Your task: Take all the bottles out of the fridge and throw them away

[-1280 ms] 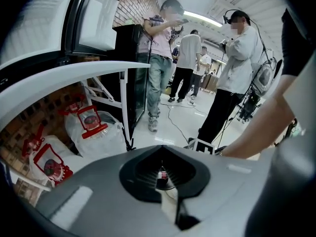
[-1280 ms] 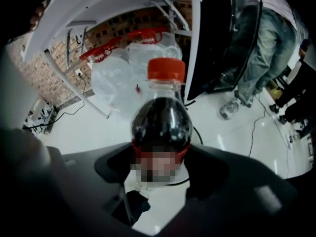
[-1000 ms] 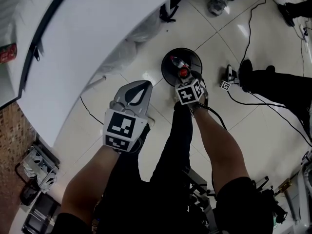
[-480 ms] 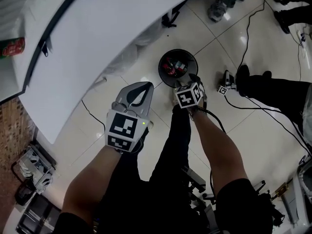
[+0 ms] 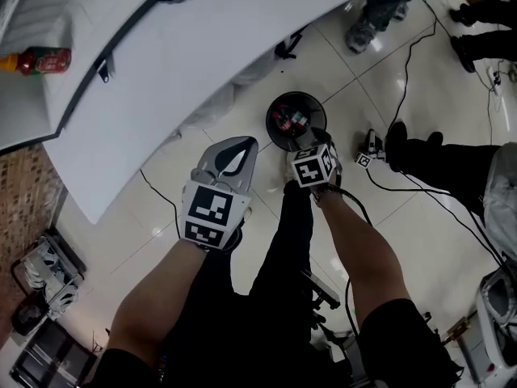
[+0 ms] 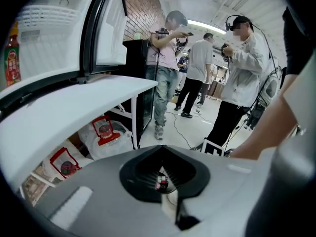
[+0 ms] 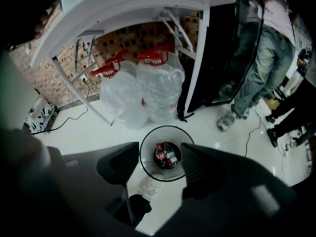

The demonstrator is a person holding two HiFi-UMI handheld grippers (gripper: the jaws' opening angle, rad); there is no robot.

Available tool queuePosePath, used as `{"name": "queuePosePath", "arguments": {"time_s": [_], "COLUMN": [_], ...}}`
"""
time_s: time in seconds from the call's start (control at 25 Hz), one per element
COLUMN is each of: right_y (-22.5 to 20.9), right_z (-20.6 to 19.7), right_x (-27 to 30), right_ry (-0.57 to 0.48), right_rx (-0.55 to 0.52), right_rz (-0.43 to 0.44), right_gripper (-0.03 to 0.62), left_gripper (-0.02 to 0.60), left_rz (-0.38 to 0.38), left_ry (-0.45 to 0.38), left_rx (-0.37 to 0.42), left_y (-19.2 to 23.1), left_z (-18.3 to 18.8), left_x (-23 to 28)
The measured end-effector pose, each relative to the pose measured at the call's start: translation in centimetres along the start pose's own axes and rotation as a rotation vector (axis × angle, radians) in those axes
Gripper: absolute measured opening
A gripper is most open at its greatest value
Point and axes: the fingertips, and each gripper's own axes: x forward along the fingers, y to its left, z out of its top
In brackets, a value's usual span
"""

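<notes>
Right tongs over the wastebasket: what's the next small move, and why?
Probably lift the right tongs toward the fridge: they are open, just easing closed with nothing between them, bottles already lie in the wastebasket, and a red-labelled bottle sits in the fridge.

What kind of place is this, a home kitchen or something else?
Probably a lab or workshop rather than a home: cables trail across the tiled floor, several standing people handle devices near a brick wall, and a round bin holds bottles.
</notes>
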Motion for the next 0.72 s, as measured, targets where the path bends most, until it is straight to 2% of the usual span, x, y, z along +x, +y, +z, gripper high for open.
{"name": "queuePosePath", "arguments": {"time_s": [0.32,0.72], "right_y": [2.6,6.8], "right_z": [5.7,15.6], "right_x": [-7.3,-16.7], "right_ry": [-0.121,-0.342], "right_rx": [-0.049,-0.15], "right_rz": [0.038,0.098], "right_gripper": [0.268,0.268], "left_gripper": [0.003,0.003], "left_rz": [0.061,0.192], "left_ry": [-0.087,-0.205], "left_rx": [-0.024,-0.063], "left_y": [0.9,3.3], "left_z": [4.0,8.2], "left_x": [-4.0,-10.5]}}
